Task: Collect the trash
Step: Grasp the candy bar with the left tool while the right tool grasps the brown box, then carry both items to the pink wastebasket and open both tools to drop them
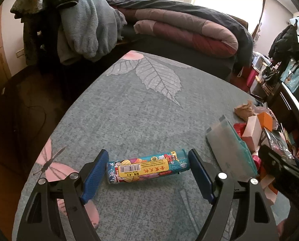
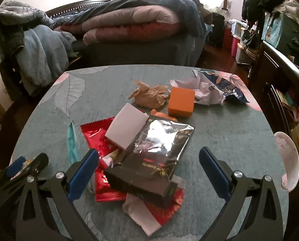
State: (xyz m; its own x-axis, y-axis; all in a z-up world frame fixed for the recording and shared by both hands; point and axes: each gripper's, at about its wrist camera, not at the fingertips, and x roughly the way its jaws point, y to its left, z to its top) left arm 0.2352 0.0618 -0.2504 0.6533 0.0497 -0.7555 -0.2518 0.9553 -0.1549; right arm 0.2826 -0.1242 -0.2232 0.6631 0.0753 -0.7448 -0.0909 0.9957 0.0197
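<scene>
The trash lies heaped on the right half of the table [image 2: 219, 124], which wears a grey-green cloth printed with leaves and pink shapes. Nearest the right gripper [image 2: 148, 172] sits a crinkled silver foil pouch [image 2: 161, 140], draped over a dark box [image 2: 141, 186] whose near end rests on a red foil wrapper [image 2: 101, 140]; a white box [image 2: 127, 125] leans tilted against the pouch's far left edge. Further back stand an orange box [image 2: 181, 104], a ball of crumpled brown paper [image 2: 149, 96] just to its left, and crumpled white paper [image 2: 201, 92] touching a blue snack bag [image 2: 227, 88] near the far right corner. The right gripper hangs above the near end of the pile with its blue pads spread wide, grasping nothing. On the left half of the table, well apart from the heap, a printed teal roll with a yellow barcode label [image 1: 147, 166] lies on its side across the gap of the left gripper [image 1: 147, 172]; its jaws are spread, one pad close to each end of the roll, and whether they touch it cannot be told. A flat stack of translucent teal bags [image 1: 231, 148] lies between the roll and the heap. Past the table are a bed piled with a folded quilt [image 2: 129, 28] and a blue fleece garment [image 1: 85, 26].
</scene>
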